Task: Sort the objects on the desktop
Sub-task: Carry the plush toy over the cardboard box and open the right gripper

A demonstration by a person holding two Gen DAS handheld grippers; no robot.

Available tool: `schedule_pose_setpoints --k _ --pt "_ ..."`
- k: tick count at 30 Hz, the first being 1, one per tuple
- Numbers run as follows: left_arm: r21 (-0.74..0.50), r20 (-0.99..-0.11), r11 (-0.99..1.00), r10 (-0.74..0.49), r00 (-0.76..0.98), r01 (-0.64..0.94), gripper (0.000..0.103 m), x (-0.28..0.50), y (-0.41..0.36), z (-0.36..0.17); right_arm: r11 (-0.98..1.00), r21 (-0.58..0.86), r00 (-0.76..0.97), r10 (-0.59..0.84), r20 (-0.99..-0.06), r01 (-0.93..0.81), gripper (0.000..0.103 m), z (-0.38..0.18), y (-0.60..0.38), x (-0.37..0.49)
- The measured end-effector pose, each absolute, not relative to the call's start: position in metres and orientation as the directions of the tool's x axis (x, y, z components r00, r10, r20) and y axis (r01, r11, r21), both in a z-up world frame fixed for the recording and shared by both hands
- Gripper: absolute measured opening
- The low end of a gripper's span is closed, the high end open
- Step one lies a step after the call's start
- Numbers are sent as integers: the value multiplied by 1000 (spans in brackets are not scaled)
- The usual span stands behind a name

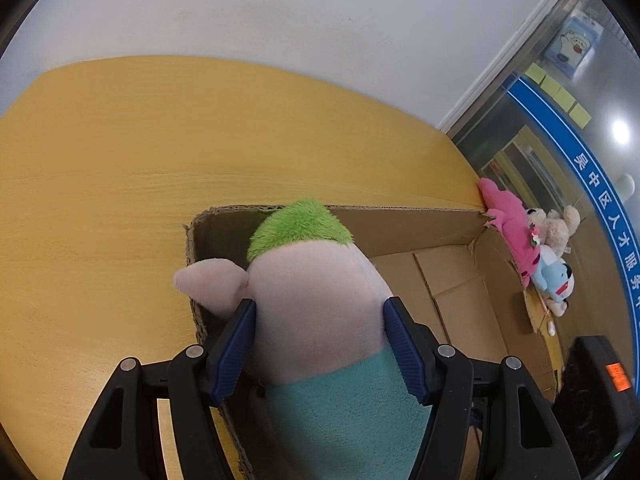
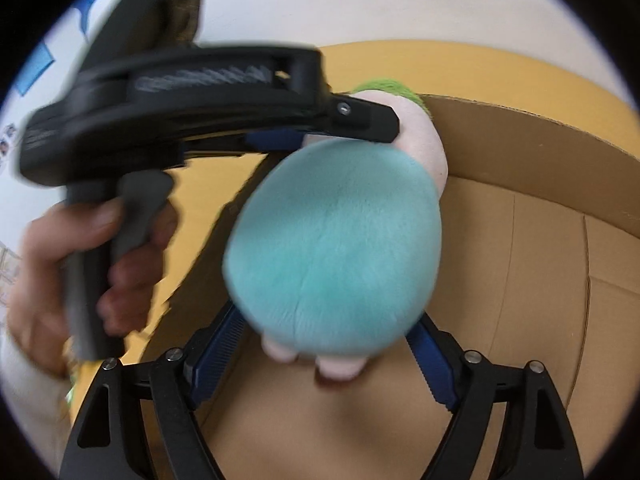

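Observation:
A plush toy (image 1: pixel 316 300) with a pale pink body, green tuft and teal lower half hangs over an open cardboard box (image 1: pixel 400 220). My left gripper (image 1: pixel 320 308) is shut on its pink body. In the right wrist view the toy's teal end (image 2: pixel 336 248) fills the middle, above the box floor (image 2: pixel 520 280). My right gripper (image 2: pixel 324 332) has its blue pads on either side of the teal end and appears to grip it. The left gripper's body (image 2: pixel 180 112) and the hand holding it show at upper left.
The box sits on a yellow wooden table (image 1: pixel 120 180) near a white wall. Several other plush toys (image 1: pixel 536 248), pink, beige and blue, lie beyond the box's right wall. A black device (image 1: pixel 600 392) stands at the right edge.

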State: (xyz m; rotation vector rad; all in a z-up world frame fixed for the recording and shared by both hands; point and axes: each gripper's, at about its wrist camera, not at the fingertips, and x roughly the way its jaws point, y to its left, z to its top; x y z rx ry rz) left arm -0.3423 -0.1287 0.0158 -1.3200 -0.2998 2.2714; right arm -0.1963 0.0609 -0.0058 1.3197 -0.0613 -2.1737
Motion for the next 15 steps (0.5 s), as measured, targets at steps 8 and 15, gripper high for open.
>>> schedule_pose_setpoints --k 8,15 --pt "-345 -758 -890 451 -471 -297 61 -317 -126 38 -783 391 -284 -563 -776 483 45 -20 91 -194" --pt "-156 -709 -947 306 -636 -282 64 -232 -124 98 -780 379 -266 -553 -789 497 42 -34 97 -192"
